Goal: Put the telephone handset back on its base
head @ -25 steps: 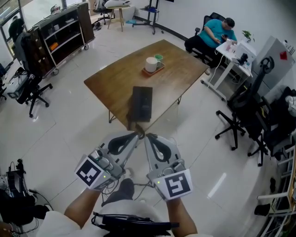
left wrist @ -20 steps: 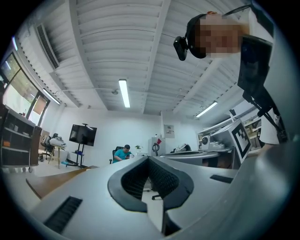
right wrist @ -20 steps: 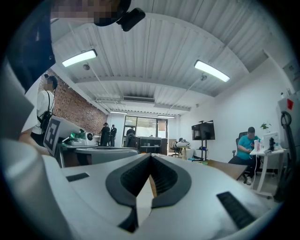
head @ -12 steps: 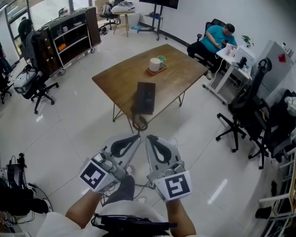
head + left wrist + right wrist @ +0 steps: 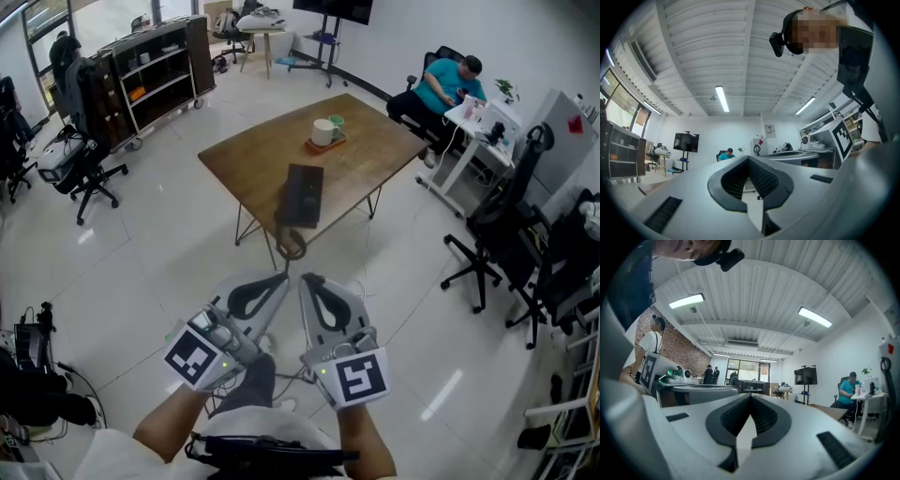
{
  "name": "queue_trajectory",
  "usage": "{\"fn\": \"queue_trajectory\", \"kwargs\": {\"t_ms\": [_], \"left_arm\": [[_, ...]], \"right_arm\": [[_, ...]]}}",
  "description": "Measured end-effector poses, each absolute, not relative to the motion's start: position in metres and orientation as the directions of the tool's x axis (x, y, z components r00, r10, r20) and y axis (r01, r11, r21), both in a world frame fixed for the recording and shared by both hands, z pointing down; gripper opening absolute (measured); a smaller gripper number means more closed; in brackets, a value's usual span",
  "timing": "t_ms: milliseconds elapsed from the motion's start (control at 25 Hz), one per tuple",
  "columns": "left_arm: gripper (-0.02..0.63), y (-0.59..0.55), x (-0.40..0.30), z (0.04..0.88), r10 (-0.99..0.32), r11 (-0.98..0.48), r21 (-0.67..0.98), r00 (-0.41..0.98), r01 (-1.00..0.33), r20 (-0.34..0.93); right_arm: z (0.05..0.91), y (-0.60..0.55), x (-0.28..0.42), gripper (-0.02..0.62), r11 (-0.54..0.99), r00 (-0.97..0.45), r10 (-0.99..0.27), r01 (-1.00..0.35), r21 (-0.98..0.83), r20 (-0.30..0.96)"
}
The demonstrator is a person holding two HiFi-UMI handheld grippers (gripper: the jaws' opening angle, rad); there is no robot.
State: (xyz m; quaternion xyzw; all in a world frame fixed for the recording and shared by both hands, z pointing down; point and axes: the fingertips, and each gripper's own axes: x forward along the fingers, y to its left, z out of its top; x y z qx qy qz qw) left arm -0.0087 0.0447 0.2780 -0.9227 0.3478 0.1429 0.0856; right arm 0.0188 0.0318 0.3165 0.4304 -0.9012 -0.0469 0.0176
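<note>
A black telephone (image 5: 303, 195) lies flat near the near corner of the wooden table (image 5: 253, 159), and its coiled cord (image 5: 292, 246) loops over the table edge. From here the handset cannot be told apart from the base. My left gripper (image 5: 284, 277) and right gripper (image 5: 305, 278) hang side by side over the floor, just short of that corner, tips nearly touching each other. Both are shut with nothing between the jaws, as the left gripper view (image 5: 749, 158) and the right gripper view (image 5: 751, 394) confirm.
A white mug (image 5: 322, 132) and a green cup (image 5: 337, 121) stand on a small tray at the table's far side. Office chairs (image 5: 487, 244) stand to the right, and a person (image 5: 448, 82) sits at a white desk behind them. Dark shelving (image 5: 150, 70) and another chair (image 5: 84, 159) are on the left.
The table and telephone have shifted up and to the right in the head view, and the gap to my gripper tips is slightly wider. Both grippers stay shut, side by side.
</note>
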Motion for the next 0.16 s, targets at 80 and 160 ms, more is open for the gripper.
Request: {"fn": "queue_trajectory", "kwargs": {"t_ms": [80, 160], "left_arm": [[0.003, 0.0486, -0.0093, 0.2789, -0.618, -0.741, -0.063, 0.717, -0.668, -0.323], [0.003, 0.0517, -0.0102, 0.28, -0.62, -0.739, -0.066, 0.715, -0.67, -0.321]], "right_arm": [[0.3186, 0.0345, 0.0188, 0.0, 0.626, -0.63, -0.777, -0.773, 0.101, -0.008], [0.3204, 0.0367, 0.0187, 0.0, 0.626, -0.63, -0.776, -0.773, 0.101, -0.009]]}}
